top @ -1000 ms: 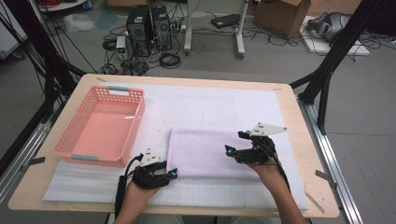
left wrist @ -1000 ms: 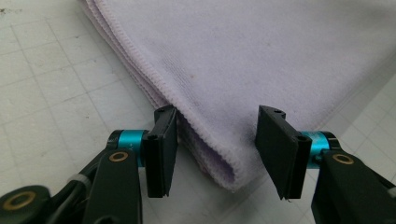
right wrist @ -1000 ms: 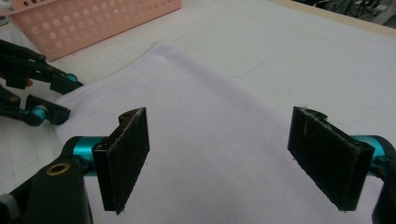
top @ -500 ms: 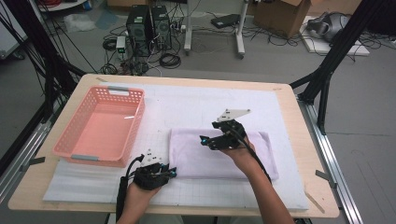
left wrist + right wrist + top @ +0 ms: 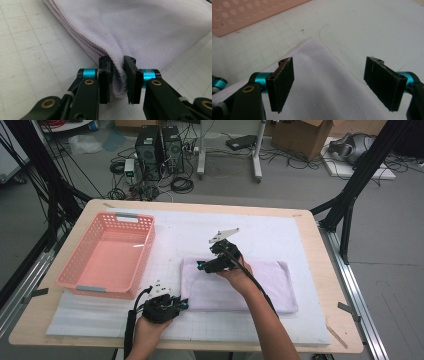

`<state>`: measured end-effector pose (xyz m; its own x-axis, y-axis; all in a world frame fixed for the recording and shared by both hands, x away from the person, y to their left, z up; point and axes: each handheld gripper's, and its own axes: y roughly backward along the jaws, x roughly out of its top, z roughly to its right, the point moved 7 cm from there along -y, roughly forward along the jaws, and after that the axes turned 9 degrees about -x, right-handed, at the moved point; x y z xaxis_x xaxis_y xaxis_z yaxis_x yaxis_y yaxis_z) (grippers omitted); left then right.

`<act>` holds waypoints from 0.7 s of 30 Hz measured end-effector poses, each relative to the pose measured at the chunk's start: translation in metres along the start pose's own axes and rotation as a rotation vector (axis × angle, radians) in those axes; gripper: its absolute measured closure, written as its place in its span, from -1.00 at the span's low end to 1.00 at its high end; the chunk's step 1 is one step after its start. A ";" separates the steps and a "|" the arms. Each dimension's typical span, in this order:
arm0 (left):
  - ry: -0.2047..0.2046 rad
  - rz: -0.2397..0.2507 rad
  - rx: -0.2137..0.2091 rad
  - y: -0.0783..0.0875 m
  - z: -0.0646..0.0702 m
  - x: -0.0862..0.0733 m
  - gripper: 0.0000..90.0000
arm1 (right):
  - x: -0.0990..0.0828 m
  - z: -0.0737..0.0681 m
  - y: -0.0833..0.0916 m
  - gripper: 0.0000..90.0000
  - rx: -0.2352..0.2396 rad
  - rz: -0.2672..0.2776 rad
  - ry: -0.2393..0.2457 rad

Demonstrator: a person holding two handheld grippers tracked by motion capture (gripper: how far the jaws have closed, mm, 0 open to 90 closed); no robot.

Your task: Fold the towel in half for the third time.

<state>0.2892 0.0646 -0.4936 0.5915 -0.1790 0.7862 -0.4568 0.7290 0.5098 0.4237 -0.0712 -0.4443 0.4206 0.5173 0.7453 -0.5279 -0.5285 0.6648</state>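
A pale lilac towel (image 5: 240, 285), folded into a flat rectangle with stitched, layered edges, lies on the white gridded mat (image 5: 280, 240) at centre right of the high view. The left gripper (image 5: 176, 304), at bottom centre-left, has just been closing and pinches the towel's near-left corner into a small ridge. The right gripper (image 5: 202, 266) hovers with jaws spread wide over the towel's upper-left corner, beside the pink basket (image 5: 82, 279).

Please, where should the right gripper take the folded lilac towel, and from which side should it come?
Probably the far left corner of the towel, just ahead of the open right gripper. It lies flat with stacked hemmed edges free, so come down from above and slide one jaw under the layers. The left gripper, whose jaws have just been closing, already pinches the near left corner, so the pair matches.
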 end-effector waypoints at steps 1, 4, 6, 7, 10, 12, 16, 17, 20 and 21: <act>0.003 0.001 -0.001 0.000 0.000 0.000 0.70 | 0.000 0.000 -0.004 -0.48 0.001 -0.003 0.005; 0.002 0.001 -0.004 0.000 0.000 0.000 0.73 | -0.002 -0.001 -0.015 -0.48 0.003 -0.025 -0.001; 0.006 0.001 -0.002 0.000 0.000 0.000 0.75 | -0.004 -0.002 -0.023 -0.43 0.003 -0.044 0.010; 0.010 0.001 -0.001 0.000 0.000 0.000 0.75 | -0.004 -0.003 -0.027 -0.43 0.000 -0.053 0.018; 0.015 0.004 0.005 0.000 0.000 0.000 0.76 | -0.006 -0.004 -0.036 -0.42 0.002 -0.076 0.025; 0.022 0.002 0.001 0.001 0.000 0.000 0.76 | -0.006 -0.006 -0.041 -0.41 0.001 -0.087 0.030; 0.033 0.006 -0.003 0.001 -0.001 0.000 0.76 | -0.005 -0.015 -0.050 -0.26 0.022 -0.123 0.065; 0.029 0.004 0.000 0.002 -0.001 0.000 0.76 | -0.005 -0.016 -0.053 -0.22 0.030 -0.127 0.083; 0.036 0.001 -0.003 0.004 -0.002 -0.001 0.77 | -0.003 -0.020 -0.057 -0.08 0.046 -0.145 0.114; 0.040 0.000 -0.006 0.004 -0.002 -0.001 0.77 | -0.002 -0.020 -0.058 -0.03 0.052 -0.150 0.121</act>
<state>0.2885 0.0694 -0.4927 0.6178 -0.1519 0.7716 -0.4534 0.7328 0.5073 0.4383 -0.0279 -0.4852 0.3987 0.6682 0.6282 -0.4261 -0.4716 0.7720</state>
